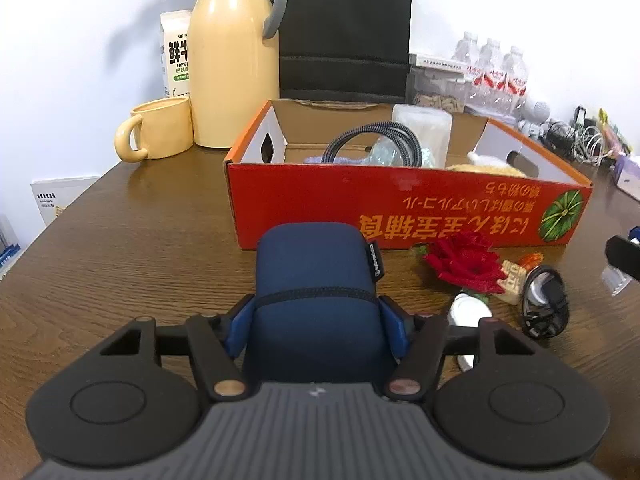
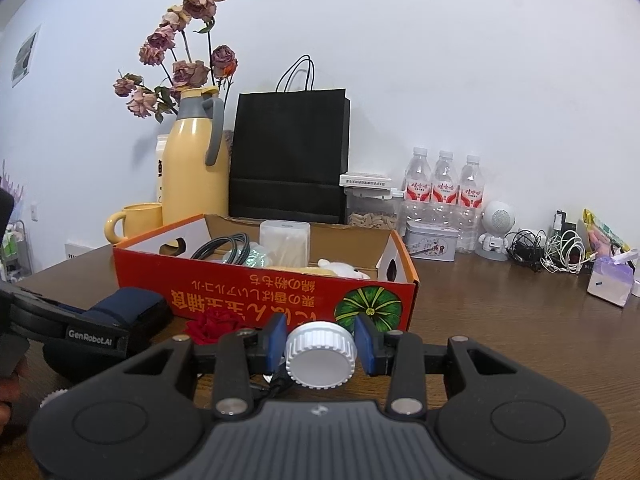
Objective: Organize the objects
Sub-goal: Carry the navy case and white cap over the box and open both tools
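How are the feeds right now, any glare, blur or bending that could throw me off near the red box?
Left wrist view: fisheye bows the table edge, dark corners; red box print sharp, with faint glare on its front; blue pouch crisp between the left gripper pads. Right wrist view: even soft light, wall bright but not blown out; white cap in the right gripper sharp; far clutter legible.

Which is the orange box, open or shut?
Open: the orange box has no lid, and a cable shows inside.

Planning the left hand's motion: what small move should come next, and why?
Probably lift the blue pouch off the table toward the red box. The left gripper has its jaws against the pouch's sides, and the box stands open just behind.
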Motion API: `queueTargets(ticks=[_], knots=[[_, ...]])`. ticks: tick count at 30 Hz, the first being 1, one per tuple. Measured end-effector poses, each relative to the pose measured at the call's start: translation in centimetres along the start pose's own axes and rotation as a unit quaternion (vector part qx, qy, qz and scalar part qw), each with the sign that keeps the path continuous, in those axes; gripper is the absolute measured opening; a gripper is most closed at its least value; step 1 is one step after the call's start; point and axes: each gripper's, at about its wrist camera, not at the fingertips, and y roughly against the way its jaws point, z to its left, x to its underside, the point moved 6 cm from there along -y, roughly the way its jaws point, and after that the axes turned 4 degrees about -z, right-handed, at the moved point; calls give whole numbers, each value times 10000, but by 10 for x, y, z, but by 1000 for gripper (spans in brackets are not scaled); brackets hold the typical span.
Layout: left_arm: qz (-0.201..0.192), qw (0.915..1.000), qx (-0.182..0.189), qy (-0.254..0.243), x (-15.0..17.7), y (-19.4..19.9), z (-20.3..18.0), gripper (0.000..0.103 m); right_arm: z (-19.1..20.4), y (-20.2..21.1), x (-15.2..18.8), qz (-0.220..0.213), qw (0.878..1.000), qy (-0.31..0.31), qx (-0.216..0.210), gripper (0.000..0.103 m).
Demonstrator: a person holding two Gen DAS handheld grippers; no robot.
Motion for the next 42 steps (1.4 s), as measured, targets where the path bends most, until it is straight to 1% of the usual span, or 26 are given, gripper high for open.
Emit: queueTargets(ticks=[5, 11, 18, 22, 27, 31, 35, 39, 42], knots=[[-265, 9996, 96, 24, -6, 16, -1, 65, 2, 6, -2, -181, 9997, 82, 123, 36], [-544, 9982, 235, 114, -18, 37, 1, 65, 4, 11, -9, -297, 9995, 87, 76, 36], [-918, 9946, 478, 90, -44, 55, -9, 65, 14, 13, -34, -530, 9983, 200, -125, 36], [-1091, 9926, 526, 87, -63, 56, -14, 65, 17, 6, -49, -668, 9973, 269, -147, 36], [-1230, 9906, 588, 122, -85, 47, -15, 65, 16, -11, -65, -765, 9967, 239, -145, 36], [-1286, 9896, 614, 212, -100, 33, -15, 65, 12, -30, -74, -753, 9968, 269, -62, 36], [-1256, 9900, 583, 274, -111, 13, -15, 65, 7, -53, -79, -688, 9972, 284, -7, 36], [-1234, 9903, 559, 308, -124, -10, -17, 65, 2, -85, -83, -560, 9980, 296, 0, 36], [-1129, 9910, 619, 353, -131, -28, -19, 65, -1, -108, -83, -430, 9984, 374, 11, 36]])
